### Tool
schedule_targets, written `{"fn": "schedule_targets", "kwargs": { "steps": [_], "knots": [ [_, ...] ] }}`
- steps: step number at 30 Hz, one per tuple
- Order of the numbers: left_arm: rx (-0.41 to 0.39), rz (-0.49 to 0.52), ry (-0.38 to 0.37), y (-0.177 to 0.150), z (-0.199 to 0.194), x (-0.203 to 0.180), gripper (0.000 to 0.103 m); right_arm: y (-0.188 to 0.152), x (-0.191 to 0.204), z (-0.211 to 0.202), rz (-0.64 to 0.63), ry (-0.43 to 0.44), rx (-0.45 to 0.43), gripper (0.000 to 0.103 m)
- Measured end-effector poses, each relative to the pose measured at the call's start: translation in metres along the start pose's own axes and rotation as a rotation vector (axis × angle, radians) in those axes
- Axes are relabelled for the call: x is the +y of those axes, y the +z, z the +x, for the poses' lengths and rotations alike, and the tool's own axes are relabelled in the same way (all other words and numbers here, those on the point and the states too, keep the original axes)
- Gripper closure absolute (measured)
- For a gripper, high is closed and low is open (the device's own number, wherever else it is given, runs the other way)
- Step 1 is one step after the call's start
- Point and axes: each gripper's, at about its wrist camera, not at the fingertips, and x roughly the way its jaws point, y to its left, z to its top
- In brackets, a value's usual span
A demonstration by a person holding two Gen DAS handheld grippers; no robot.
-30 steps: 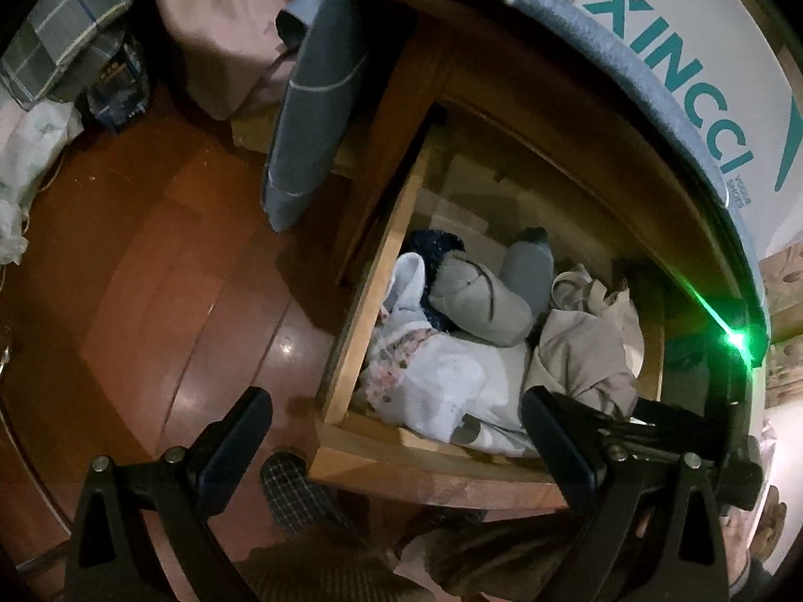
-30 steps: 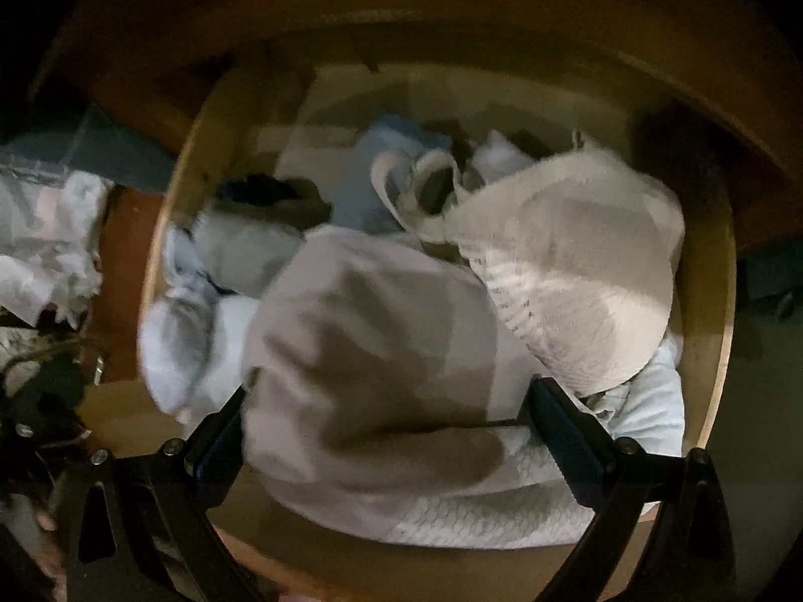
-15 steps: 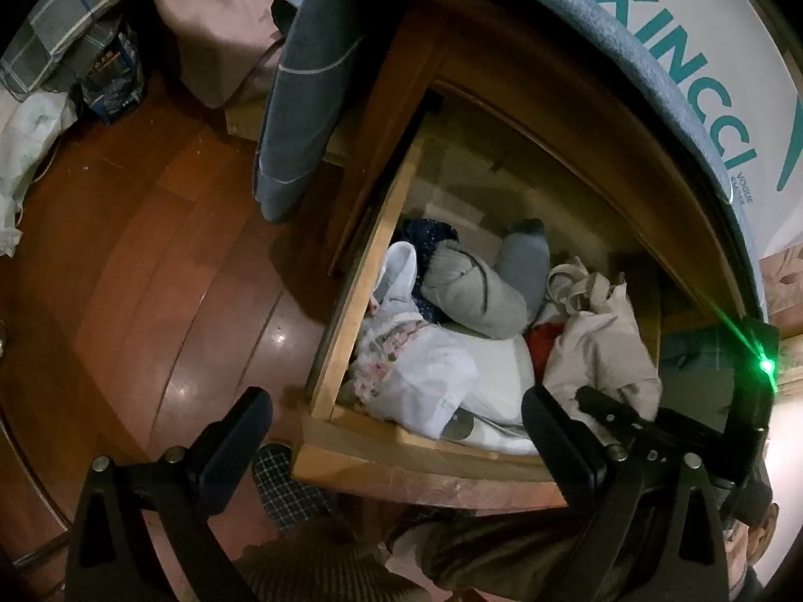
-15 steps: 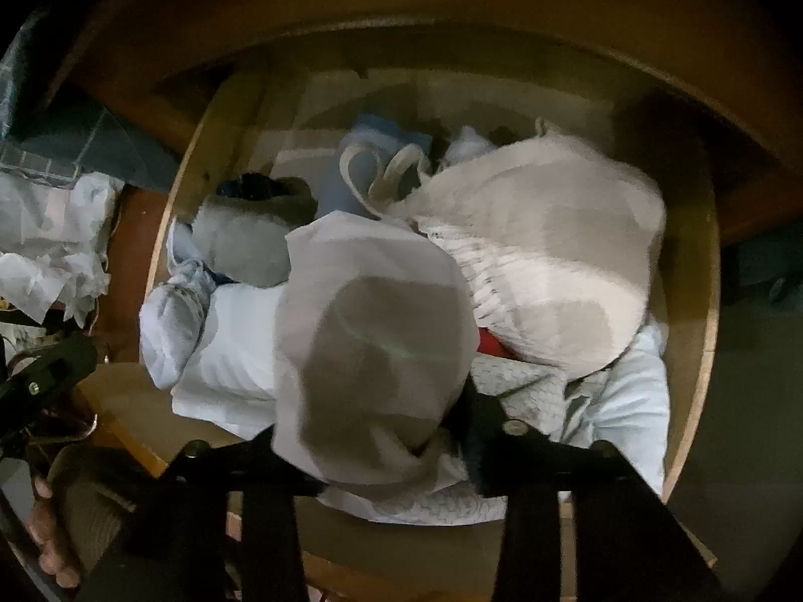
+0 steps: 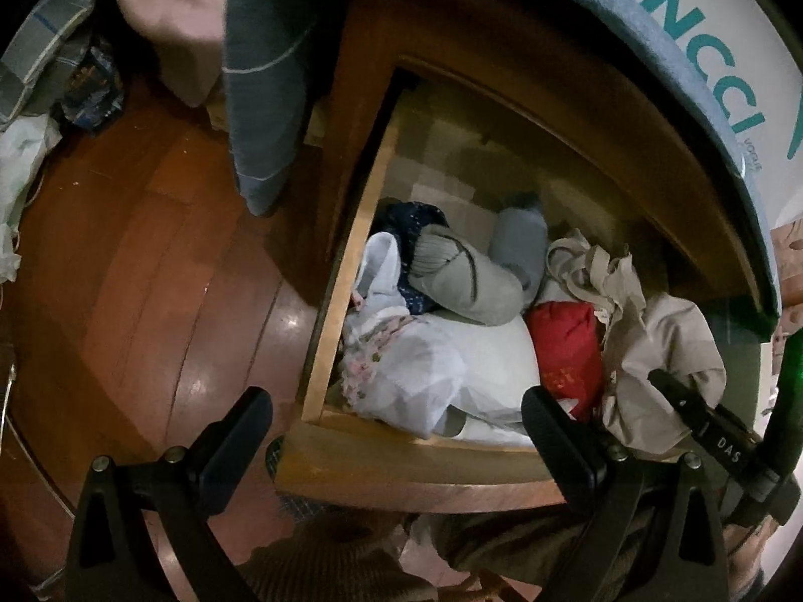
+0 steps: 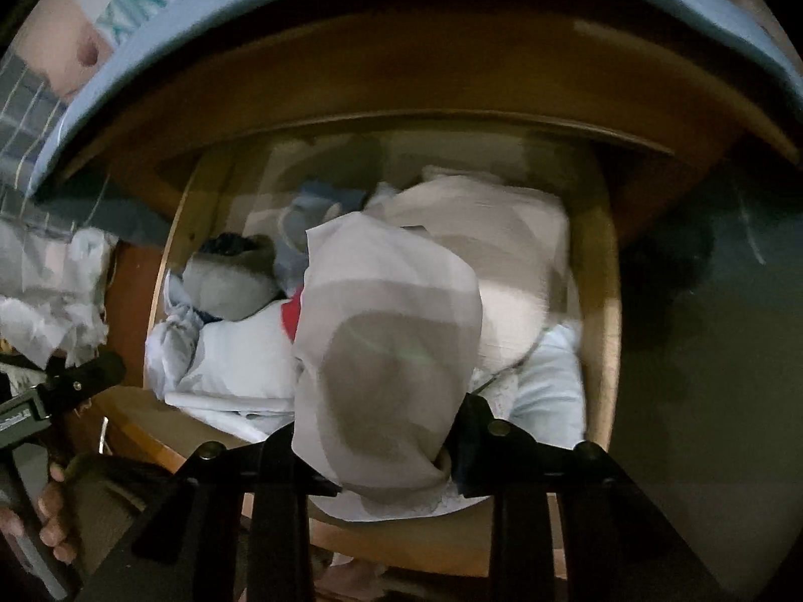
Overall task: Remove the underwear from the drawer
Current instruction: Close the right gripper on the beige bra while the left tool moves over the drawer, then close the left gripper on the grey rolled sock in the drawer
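- Lifting step: the right gripper [image 6: 381, 456] is clamped on the beige underwear [image 6: 386, 346] above the drawer [image 6: 602, 311].
- The left gripper [image 5: 396, 431] is spread apart, holding nothing.
- Next, I judge: raise the underwear clear of the drawer's front edge.

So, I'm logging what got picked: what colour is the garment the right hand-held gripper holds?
Plain beige garment, clamped in the right hand-held gripper; clearest in the right wrist view.

we read teal "xincci" on white box [image 5: 727, 50] above drawer; smaller print beside it too tiny for us. right wrist view gives us blurred "xinc" on same box. white "das" stands on right gripper [image 5: 672, 391] arm.
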Motion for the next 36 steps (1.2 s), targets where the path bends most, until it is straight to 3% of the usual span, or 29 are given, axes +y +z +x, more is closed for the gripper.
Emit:
{"fn": "schedule_targets", "kwargs": {
  "steps": [4, 7, 11, 20, 22, 24, 30, 31, 33, 36],
  "knots": [
    [0.055, -0.015, -0.009, 0.011, 0.004, -0.003, 0.002, 0.000, -0.016, 0.005, 0.071, 0.088, 0.016, 0.076],
    [0.082, 0.002, 0.027, 0.019, 0.009, -0.008, 0.002, -0.001, -0.016, 0.006, 0.084, 0.117, 0.014, 0.076],
    [0.129, 0.035, 0.067, 0.024, 0.022, -0.017, 0.002, -0.002, -0.013, 0.007, 0.059, 0.121, 0.017, 0.076],
    [0.195, 0.051, 0.063, 0.031, 0.042, -0.025, 0.002, -0.003, -0.009, 0.010, 0.051, 0.136, 0.026, 0.075],
    [0.189, 0.064, 0.068, 0.034, 0.042, -0.028, 0.009, -0.003, -0.009, 0.011, 0.052, 0.141, 0.028, 0.075],
    [0.195, 0.080, 0.072, 0.036, 0.045, -0.032, 0.028, -0.004, -0.010, 0.011, 0.054, 0.147, 0.029, 0.074],
    [0.213, 0.091, 0.118, 0.035, 0.057, -0.031, 0.029, -0.004, -0.012, 0.012, 0.065, 0.165, 0.033, 0.074],
    [0.218, 0.087, 0.112, 0.035, 0.059, -0.030, 0.031, -0.004, -0.012, 0.012, 0.066, 0.167, 0.034, 0.074],
    [0.218, 0.077, 0.116, 0.035, 0.061, -0.028, 0.046, -0.004, -0.012, 0.013, 0.068, 0.174, 0.038, 0.074],
    [0.232, 0.092, 0.146, 0.035, 0.067, -0.028, 0.047, -0.003, -0.012, 0.013, 0.069, 0.178, 0.038, 0.073]
  ]
}}
